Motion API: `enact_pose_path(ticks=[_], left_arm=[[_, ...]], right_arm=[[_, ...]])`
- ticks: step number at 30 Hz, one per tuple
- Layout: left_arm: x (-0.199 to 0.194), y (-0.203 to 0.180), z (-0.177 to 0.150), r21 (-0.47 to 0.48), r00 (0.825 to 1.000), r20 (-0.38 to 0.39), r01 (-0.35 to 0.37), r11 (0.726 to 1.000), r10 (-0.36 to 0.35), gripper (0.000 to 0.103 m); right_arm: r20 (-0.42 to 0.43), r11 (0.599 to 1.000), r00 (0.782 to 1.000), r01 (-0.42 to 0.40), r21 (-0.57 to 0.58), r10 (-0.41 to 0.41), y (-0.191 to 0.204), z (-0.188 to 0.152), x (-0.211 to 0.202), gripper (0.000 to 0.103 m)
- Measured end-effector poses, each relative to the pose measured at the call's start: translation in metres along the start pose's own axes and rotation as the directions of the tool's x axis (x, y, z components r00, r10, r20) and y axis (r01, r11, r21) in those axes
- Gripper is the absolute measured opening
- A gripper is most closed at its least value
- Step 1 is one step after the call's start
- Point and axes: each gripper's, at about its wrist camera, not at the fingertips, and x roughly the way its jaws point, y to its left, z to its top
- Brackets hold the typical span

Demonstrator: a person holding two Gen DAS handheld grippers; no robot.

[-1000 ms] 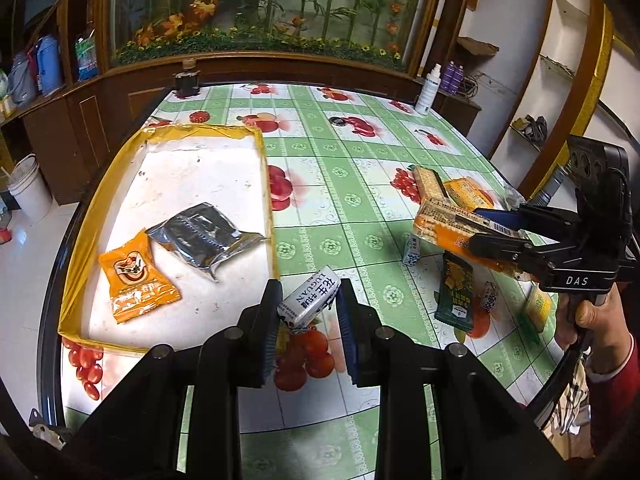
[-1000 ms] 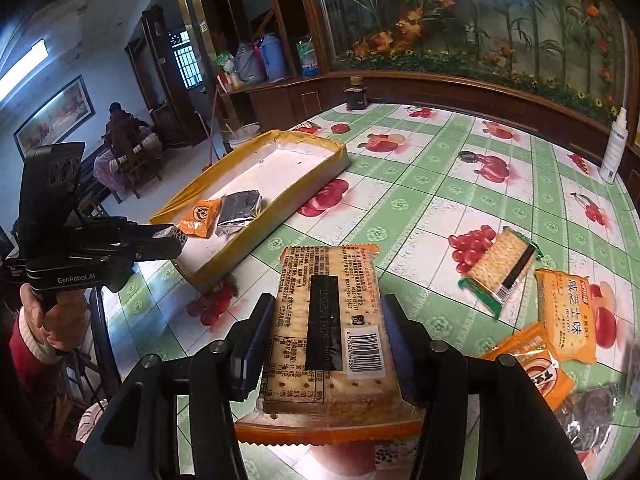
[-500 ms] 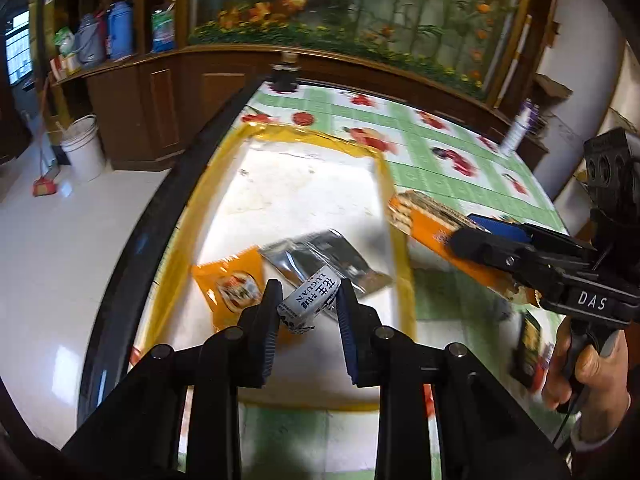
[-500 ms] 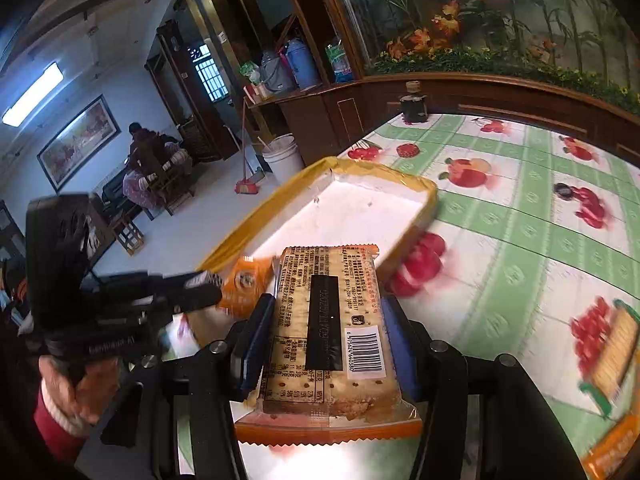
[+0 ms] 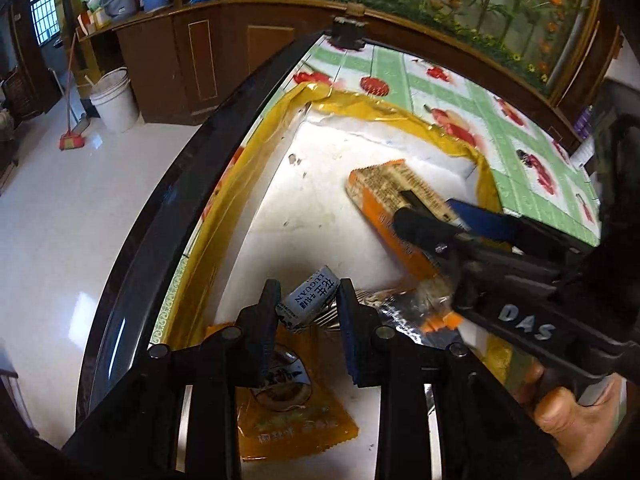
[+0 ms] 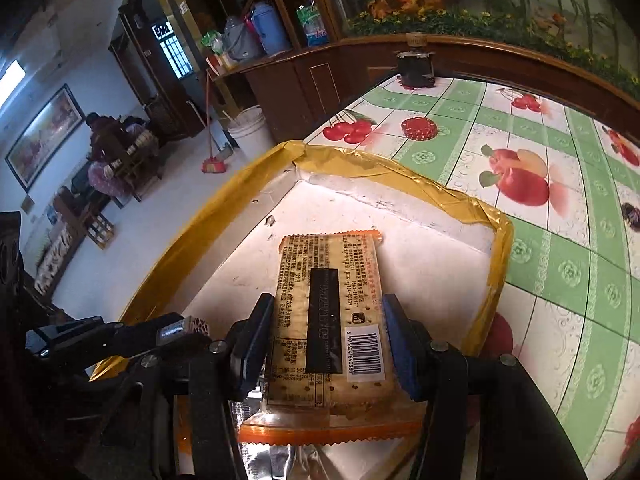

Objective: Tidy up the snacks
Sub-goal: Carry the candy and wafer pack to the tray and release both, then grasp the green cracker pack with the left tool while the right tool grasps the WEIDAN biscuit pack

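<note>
My left gripper (image 5: 307, 300) is shut on a small white candy packet (image 5: 310, 299) and holds it above the near end of the white tray with yellow rim (image 5: 256, 184). Under it lie an orange snack pouch (image 5: 296, 416) and a silver foil pouch (image 5: 404, 312). My right gripper (image 6: 326, 340) is shut on a long orange cracker pack (image 6: 328, 312) and holds it over the tray (image 6: 360, 160). In the left wrist view the cracker pack (image 5: 392, 196) and right gripper (image 5: 436, 216) hang over the tray's middle right. The left gripper's fingers (image 6: 120, 336) show at the left of the right wrist view.
The tray sits on a table with a green fruit-print cloth (image 6: 560, 208), close to its black left edge (image 5: 192, 168). A dark jar (image 6: 416, 66) stands at the table's far end. A white bucket (image 5: 114, 104) and a broom stand on the floor.
Both grippers have moved left from over the tablecloth to over the tray, each still holding its snack. The cracker pack has come lower over the tray's middle.
</note>
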Motion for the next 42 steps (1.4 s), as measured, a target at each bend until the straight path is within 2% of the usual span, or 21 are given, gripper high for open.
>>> enact_pose_path(ticks=[2,4,6,8,10,12,13,16,20,22,27,32,34,38,41,42], left_arm=[[-0.004,0.000,-0.005,-0.001,1.000,0.001,-0.022,1.000,0.022,0.037],[-0.012,-0.002,-0.009,0.001,0.999,0.027,-0.035,0.999,0.035,0.051],[-0.021,-0.004,-0.012,0.005,0.998,0.048,-0.038,0.999,0.038,0.054],[-0.029,-0.005,-0.013,-0.006,0.997,0.059,-0.053,0.999,0.053,0.054],[-0.041,-0.009,-0.017,-0.014,0.996,0.083,-0.018,1.000,0.019,0.054],[-0.053,-0.016,-0.023,-0.018,0.995,0.104,0.003,1.000,-0.001,0.057],[-0.056,-0.020,-0.023,-0.020,0.994,0.110,0.004,1.000,-0.002,0.057],[-0.075,-0.040,-0.037,0.006,0.989,0.119,0.089,0.996,-0.089,0.058],[-0.090,-0.076,-0.058,0.073,0.981,0.123,0.143,0.987,-0.151,0.059],[-0.091,-0.100,-0.070,0.129,0.976,0.102,0.176,0.976,-0.190,0.059],[-0.089,-0.152,-0.103,0.261,0.976,0.046,0.196,0.945,-0.215,0.059],[-0.092,-0.190,-0.134,0.375,0.975,0.017,0.199,0.906,-0.221,0.059],[-0.093,-0.202,-0.144,0.414,0.974,0.007,0.203,0.887,-0.226,0.059],[-0.092,-0.215,-0.154,0.453,0.976,-0.001,0.196,0.869,-0.220,0.059],[-0.089,-0.216,-0.155,0.445,0.976,-0.008,0.197,0.874,-0.216,0.059],[-0.088,-0.216,-0.154,0.444,0.978,-0.008,0.192,0.875,-0.211,0.059]], right_arm=[[0.009,1.000,1.000,0.003,0.003,-0.003,0.001,0.000,-0.005,0.059],[0.031,1.000,0.999,0.008,0.010,-0.008,-0.002,-0.002,-0.017,0.069],[0.050,0.999,0.999,0.009,0.035,-0.010,-0.010,-0.008,-0.035,0.076],[0.074,0.997,0.997,-0.011,0.071,0.005,-0.019,-0.020,-0.060,0.077],[0.100,0.995,0.995,-0.015,0.096,0.006,-0.028,-0.034,-0.087,0.077],[0.143,0.993,0.990,-0.002,0.118,-0.015,-0.038,-0.052,-0.118,0.087],[0.157,0.990,0.987,0.010,0.139,-0.032,-0.045,-0.061,-0.132,0.088],[0.206,0.983,0.977,0.020,0.181,-0.057,-0.063,-0.093,-0.180,0.087],[0.250,0.958,0.951,0.116,0.262,-0.184,-0.092,-0.152,-0.243,0.087],[0.248,0.938,0.942,0.140,0.318,-0.225,-0.107,-0.180,-0.267,0.088],[0.214,0.909,0.934,0.193,0.369,-0.286,-0.125,-0.237,-0.306,0.088],[0.198,0.894,0.936,0.192,0.405,-0.291,-0.133,-0.288,-0.334,0.088],[0.172,0.888,0.934,0.222,0.402,-0.312,-0.133,-0.303,-0.340,0.090],[0.115,0.887,0.926,0.300,0.352,-0.359,-0.127,-0.326,-0.343,0.092],[0.072,0.882,0.925,0.329,0.339,-0.372,-0.129,-0.333,-0.336,0.092],[0.052,0.874,0.918,0.356,0.330,-0.393,-0.129,-0.335,-0.332,0.092]])
